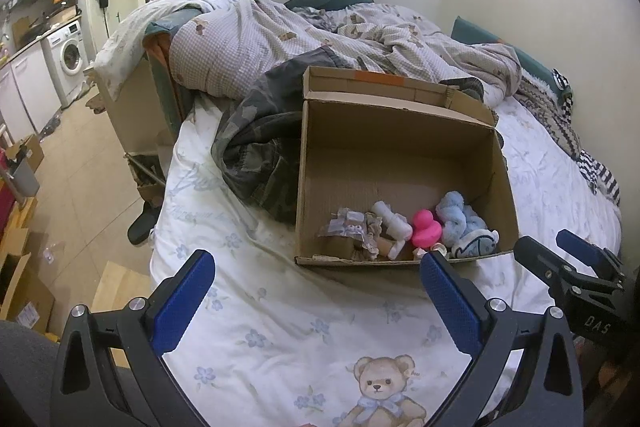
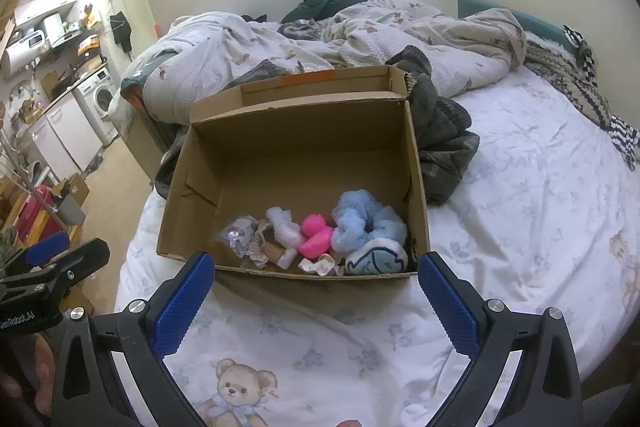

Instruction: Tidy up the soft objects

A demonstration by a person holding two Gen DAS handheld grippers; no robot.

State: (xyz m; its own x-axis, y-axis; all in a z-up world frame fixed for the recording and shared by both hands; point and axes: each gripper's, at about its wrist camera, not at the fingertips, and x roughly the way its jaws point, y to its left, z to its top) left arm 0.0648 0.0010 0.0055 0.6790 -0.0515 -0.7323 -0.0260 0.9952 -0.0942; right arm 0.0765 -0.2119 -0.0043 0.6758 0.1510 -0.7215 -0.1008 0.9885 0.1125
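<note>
An open cardboard box [image 1: 396, 163] [image 2: 296, 147] sits on the bed. Along its near wall lie a pink duck [image 1: 426, 227] [image 2: 316, 235], a fluffy blue toy [image 1: 456, 217] [image 2: 360, 223], a white-and-blue whale plush [image 1: 476, 245] [image 2: 376, 259], a white roll [image 1: 390, 221] [image 2: 284, 229] and a crinkled clear packet [image 1: 348, 227] [image 2: 236, 237]. My left gripper [image 1: 316, 267] hovers open in front of the box, nothing between its fingers. My right gripper [image 2: 316, 269] is likewise open and empty before the box's near edge; it also shows at the right edge of the left wrist view [image 1: 560, 251].
The white floral sheet [image 1: 288, 323] [image 2: 520, 211] with a teddy bear print covers the bed. A camouflage garment [image 1: 260, 155] [image 2: 444, 143] lies behind the box, a rumpled duvet [image 1: 248, 39] further back. Left of the bed are floor, boxes and a washing machine [image 1: 70, 55].
</note>
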